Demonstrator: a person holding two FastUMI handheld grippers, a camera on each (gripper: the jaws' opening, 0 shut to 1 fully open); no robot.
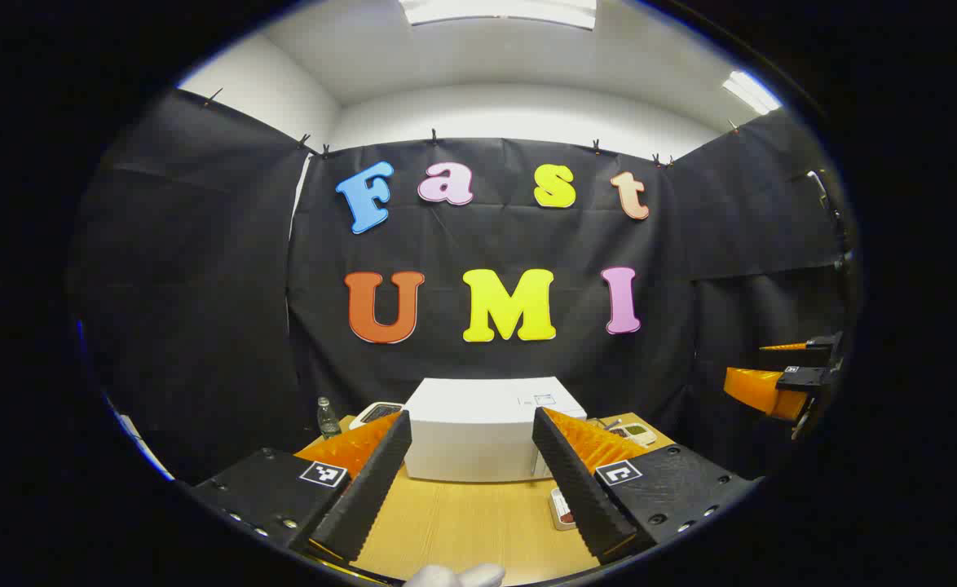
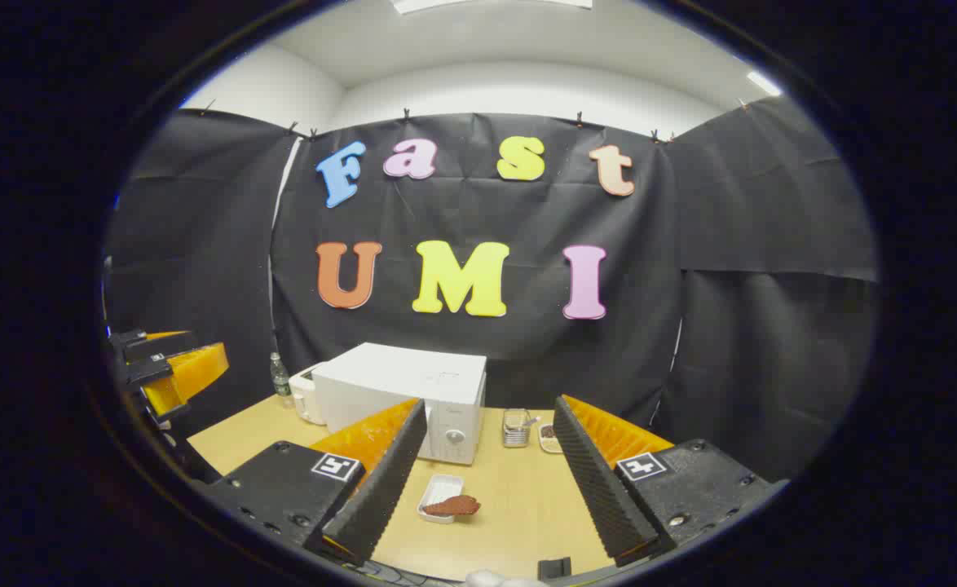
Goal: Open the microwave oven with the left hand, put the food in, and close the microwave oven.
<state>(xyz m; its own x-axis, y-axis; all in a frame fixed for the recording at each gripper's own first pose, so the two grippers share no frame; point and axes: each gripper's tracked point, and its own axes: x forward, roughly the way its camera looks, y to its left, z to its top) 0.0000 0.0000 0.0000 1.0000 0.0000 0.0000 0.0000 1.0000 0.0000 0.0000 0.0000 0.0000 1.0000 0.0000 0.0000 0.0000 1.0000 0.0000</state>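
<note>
The white box-shaped microwave oven (image 2: 401,395) stands near the back of the light wooden worktop (image 2: 519,522), door shut, with a round dial at its lower right front. The food, a reddish-brown lump (image 2: 452,505), lies half on a small white rectangular tray (image 2: 438,494) just in front of the oven. The left tool (image 1: 476,481) hangs in front of the oven with its jaws wide and nothing between them; the right tool (image 2: 487,489) is likewise wide and empty, above the worktop near the tray.

Risks, judged from this layout:
1. The door edge sits close to the control panel, so the left tool could press the dial side instead of catching the door, or shove the whole oven backward if it pushes rather than pulls.
2. The tray lies close to the oven front (door hinge side cannot be told); a swinging door may sweep it or knock the food off.
3. The food overhangs the tray rim; a grip on the tray alone could tip it out.

Surroundings: a small clear plastic bottle (image 2: 280,377) and a white appliance (image 2: 306,394) stand left of the oven. A metal wire basket (image 2: 516,428) and a small dish (image 2: 549,439) stand to its right, near the right tool's path. None blocks the door front.
</note>
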